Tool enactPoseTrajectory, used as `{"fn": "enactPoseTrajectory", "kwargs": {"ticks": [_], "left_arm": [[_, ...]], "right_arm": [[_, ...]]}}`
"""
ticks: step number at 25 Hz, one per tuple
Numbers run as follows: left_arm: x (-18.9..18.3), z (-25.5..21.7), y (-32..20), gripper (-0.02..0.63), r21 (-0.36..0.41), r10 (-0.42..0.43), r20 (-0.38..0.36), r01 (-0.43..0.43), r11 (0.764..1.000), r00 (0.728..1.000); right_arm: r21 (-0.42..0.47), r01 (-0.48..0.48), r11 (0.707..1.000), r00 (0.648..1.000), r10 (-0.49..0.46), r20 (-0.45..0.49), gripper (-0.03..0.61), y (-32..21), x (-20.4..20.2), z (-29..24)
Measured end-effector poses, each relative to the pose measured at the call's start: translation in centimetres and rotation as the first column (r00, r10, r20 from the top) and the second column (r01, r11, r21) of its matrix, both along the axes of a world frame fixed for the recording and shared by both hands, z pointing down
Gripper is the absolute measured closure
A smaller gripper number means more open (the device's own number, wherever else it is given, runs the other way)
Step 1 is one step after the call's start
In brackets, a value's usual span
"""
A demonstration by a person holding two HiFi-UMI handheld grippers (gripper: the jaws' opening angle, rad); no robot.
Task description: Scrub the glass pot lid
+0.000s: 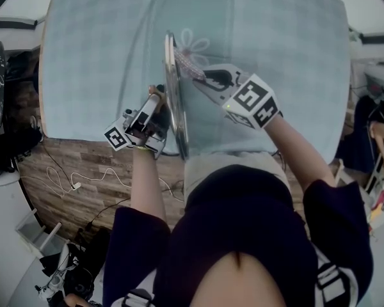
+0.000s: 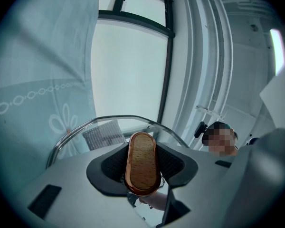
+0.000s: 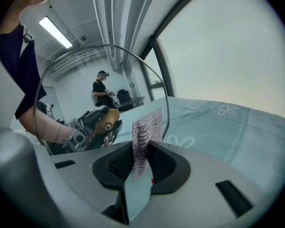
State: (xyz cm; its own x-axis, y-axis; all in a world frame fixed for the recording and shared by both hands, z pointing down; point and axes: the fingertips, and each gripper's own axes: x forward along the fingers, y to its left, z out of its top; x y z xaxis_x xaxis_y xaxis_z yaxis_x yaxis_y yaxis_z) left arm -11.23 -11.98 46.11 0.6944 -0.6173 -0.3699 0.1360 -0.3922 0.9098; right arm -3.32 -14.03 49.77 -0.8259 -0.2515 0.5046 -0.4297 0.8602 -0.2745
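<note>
**Dark top [image 1: 243,222] nearest, glass pot lid [image 1: 178,120] up on edge**

Head view: at centre the lid hangs clear of the table [image 1: 288,37]. The left hand-held gripper [image 1: 157,105] clamps its wooden knob [image 1: 155,93]. The right hand-held gripper [image 1: 203,77] pinches a mesh scrubber [image 1: 187,61] beside the glass.

Left gripper view: only here is the grip on the knob seen face-on, with the scrubber visible through the glass at upper left.

Right gripper view: the mesh is nipped tight, but I cannot tell whether it touches the glass. The lid looks stiff, breakable and probably slippery, and the knob seems its one safe hold.
</note>
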Motion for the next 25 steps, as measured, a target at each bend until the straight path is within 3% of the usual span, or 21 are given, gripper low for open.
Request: {"fn": "enactPoseTrajectory", "kwargs": {"ticks": [25], "left_arm": [[-0.2, 0.1, 0.0, 0.446, -0.008, -0.033, -0.022, 0.033, 0.999, 0.999]], "right_arm": [[-0.073, 0.152, 0.986, 0.988, -0.154, -0.015, 0.499, 5.6, -2.3, 2.4]]}}
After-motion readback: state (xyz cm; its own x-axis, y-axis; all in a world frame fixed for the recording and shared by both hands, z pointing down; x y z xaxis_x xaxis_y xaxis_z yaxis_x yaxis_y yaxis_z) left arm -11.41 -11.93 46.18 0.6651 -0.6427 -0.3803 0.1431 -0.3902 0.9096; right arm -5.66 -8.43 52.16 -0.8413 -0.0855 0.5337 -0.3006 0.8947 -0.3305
